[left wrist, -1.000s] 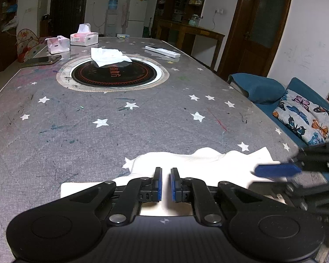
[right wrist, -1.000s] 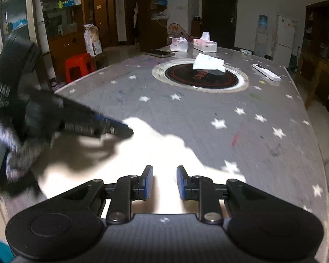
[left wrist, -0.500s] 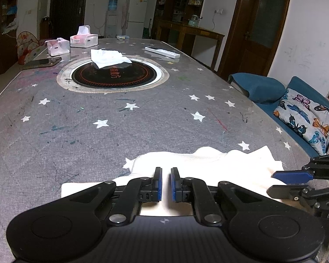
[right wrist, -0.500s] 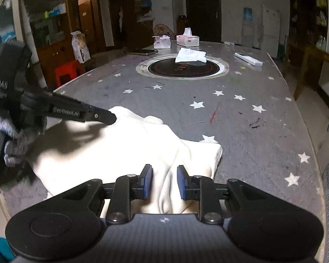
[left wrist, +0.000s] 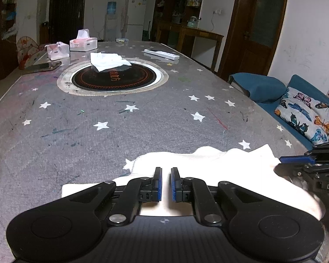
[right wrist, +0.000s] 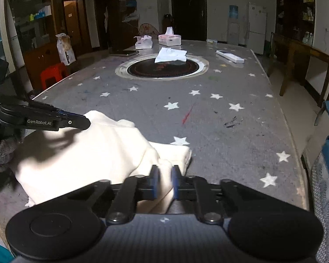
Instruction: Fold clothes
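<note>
A cream-white garment (left wrist: 199, 164) lies partly folded at the near edge of the grey star-patterned table (left wrist: 142, 118); it also shows in the right wrist view (right wrist: 81, 153). My left gripper (left wrist: 166, 183) hovers over the garment's near part, its jaws a narrow gap apart with nothing between them. My right gripper (right wrist: 163, 183) has closed on a bunched fold of the garment at its right end. The right gripper appears at the right edge of the left wrist view (left wrist: 296, 160), and the left gripper at the left of the right wrist view (right wrist: 76, 121).
A folded white cloth (left wrist: 108, 60) lies on the round black inset (left wrist: 114, 79) mid-table. Two tissue boxes (left wrist: 83, 42), a phone (left wrist: 43, 65) and a white remote (left wrist: 162, 53) are at the far end. A blue sofa with a butterfly pillow (left wrist: 307, 114) stands right of the table.
My right gripper swung round and dropped to the garment's right end, then closed on a fold of it. The left gripper stayed nearly still.
</note>
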A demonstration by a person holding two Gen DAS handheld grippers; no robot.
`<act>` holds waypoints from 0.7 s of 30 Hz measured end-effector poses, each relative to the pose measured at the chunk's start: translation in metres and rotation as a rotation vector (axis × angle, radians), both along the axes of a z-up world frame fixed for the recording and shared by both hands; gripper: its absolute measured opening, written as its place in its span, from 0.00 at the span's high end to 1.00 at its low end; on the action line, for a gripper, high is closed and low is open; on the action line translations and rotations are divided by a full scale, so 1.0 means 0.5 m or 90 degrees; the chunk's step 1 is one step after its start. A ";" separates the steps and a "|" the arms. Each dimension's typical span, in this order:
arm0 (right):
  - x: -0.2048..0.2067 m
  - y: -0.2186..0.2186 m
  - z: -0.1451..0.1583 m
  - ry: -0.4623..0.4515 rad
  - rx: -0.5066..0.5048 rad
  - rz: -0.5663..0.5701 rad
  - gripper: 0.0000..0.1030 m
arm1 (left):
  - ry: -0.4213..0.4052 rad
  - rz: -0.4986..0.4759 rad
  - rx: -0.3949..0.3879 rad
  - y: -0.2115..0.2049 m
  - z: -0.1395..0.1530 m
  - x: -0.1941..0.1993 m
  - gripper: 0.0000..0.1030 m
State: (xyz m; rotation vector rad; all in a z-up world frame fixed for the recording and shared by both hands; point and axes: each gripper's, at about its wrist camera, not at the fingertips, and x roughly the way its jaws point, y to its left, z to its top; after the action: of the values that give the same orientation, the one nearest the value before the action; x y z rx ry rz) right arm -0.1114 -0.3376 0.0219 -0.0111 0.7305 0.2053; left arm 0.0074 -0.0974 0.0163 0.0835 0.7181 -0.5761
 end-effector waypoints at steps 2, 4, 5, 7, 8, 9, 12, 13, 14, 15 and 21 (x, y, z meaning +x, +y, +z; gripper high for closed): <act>-0.006 0.012 0.003 -0.016 -0.021 0.007 0.96 | -0.004 -0.002 0.004 -0.001 0.000 -0.002 0.89; -0.014 0.023 0.013 -0.041 -0.061 0.008 0.97 | -0.007 -0.003 0.006 -0.002 0.000 -0.002 0.89; -0.018 0.026 0.018 -0.052 -0.079 0.006 0.97 | -0.008 -0.004 0.006 -0.002 -0.001 -0.002 0.89; -0.019 0.029 0.020 -0.062 -0.104 0.002 0.97 | -0.012 -0.004 0.005 -0.001 -0.002 -0.004 0.89; -0.013 0.026 0.012 -0.053 -0.103 -0.002 0.97 | -0.015 -0.005 0.005 0.000 -0.003 -0.006 0.89; -0.009 0.024 0.003 -0.044 -0.103 -0.004 0.97 | -0.019 -0.007 0.006 0.000 -0.004 -0.007 0.89; -0.007 0.014 -0.003 -0.037 -0.088 -0.005 0.96 | -0.029 -0.009 0.013 -0.003 -0.005 -0.012 0.89; -0.006 0.011 -0.005 -0.035 -0.083 -0.005 0.95 | -0.031 -0.010 0.014 -0.004 -0.005 -0.013 0.89; -0.005 0.008 -0.007 -0.033 -0.078 -0.006 0.94 | -0.031 -0.010 0.016 -0.004 -0.005 -0.013 0.89; -0.013 0.012 0.000 -0.037 -0.075 0.004 0.94 | -0.032 -0.010 0.016 -0.005 -0.005 -0.013 0.89; -0.061 0.037 0.042 -0.062 -0.055 0.064 0.93 | -0.034 -0.010 0.019 -0.006 -0.005 -0.014 0.89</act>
State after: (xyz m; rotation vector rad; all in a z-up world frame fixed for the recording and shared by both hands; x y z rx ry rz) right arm -0.1422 -0.3192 0.0427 -0.1398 0.6417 0.2679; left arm 0.0004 -0.1006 0.0140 0.1320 0.6745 -0.5759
